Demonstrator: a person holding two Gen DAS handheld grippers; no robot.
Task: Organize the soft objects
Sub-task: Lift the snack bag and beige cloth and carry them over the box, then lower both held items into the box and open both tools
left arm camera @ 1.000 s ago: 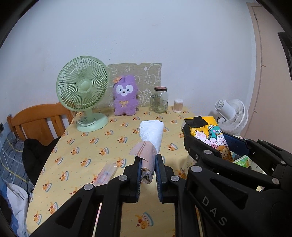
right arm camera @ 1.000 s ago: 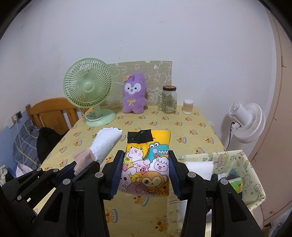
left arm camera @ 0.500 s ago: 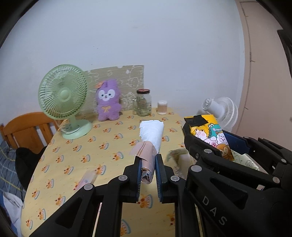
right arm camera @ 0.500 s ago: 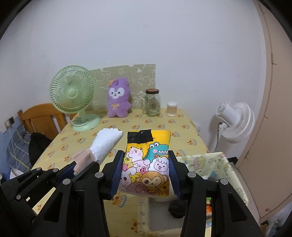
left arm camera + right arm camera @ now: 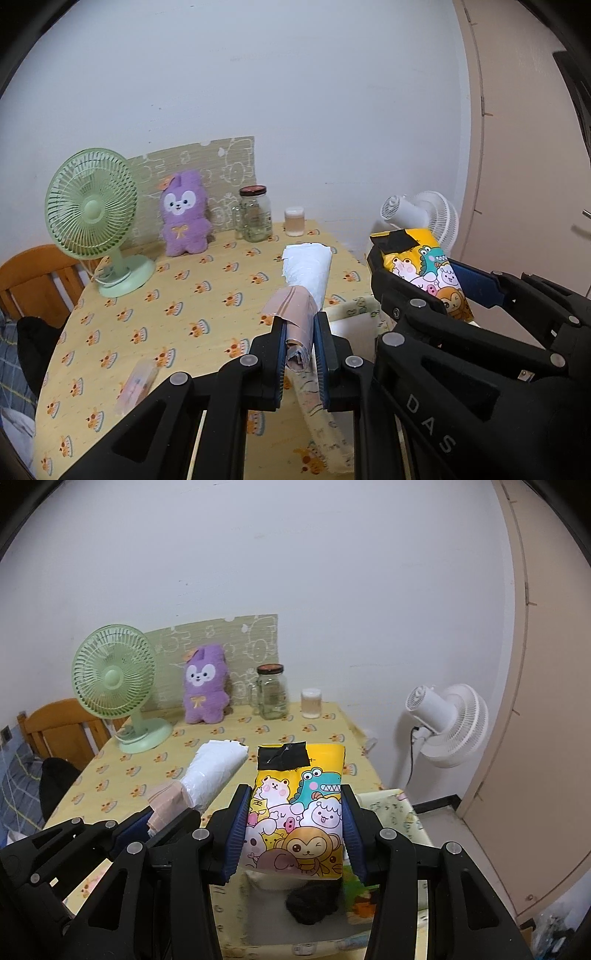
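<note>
**Both grippers loaded, now over the fabric bin**

Swung rightward since a second ago: both grippers, off the table's middle and out past its right edge, above the fabric bin (image 5: 402,812).

Counted: two grippers, two held soft items, two fans, one plush, one jar, one small cup, one bin.

Left gripper (image 5: 299,347) clamped tight on the white roll (image 5: 308,271), jaws pinching its pinkish-brown wrapped end; crinkled white plastic body sticking forward and up, held in the air near the table's right edge. Right gripper (image 5: 293,829) closed around the cartoon pack (image 5: 299,812), blue pads pressed to both sides; yellow, puffy, printed with a bear, a dinosaur, a sheep and a monkey, black tape patch across its top. Held upright directly above the bin's opening, a dark bundle (image 5: 312,904) visible inside below it.

Along the table's far edge: green fan (image 5: 92,218) at the left corner, purple plush (image 5: 184,218) beside it, glass jar (image 5: 255,214), then small cup (image 5: 294,221). White fan (image 5: 447,723) standing off the table's right edge. Flat pink packet (image 5: 135,384) lying near the front left edge.
</note>
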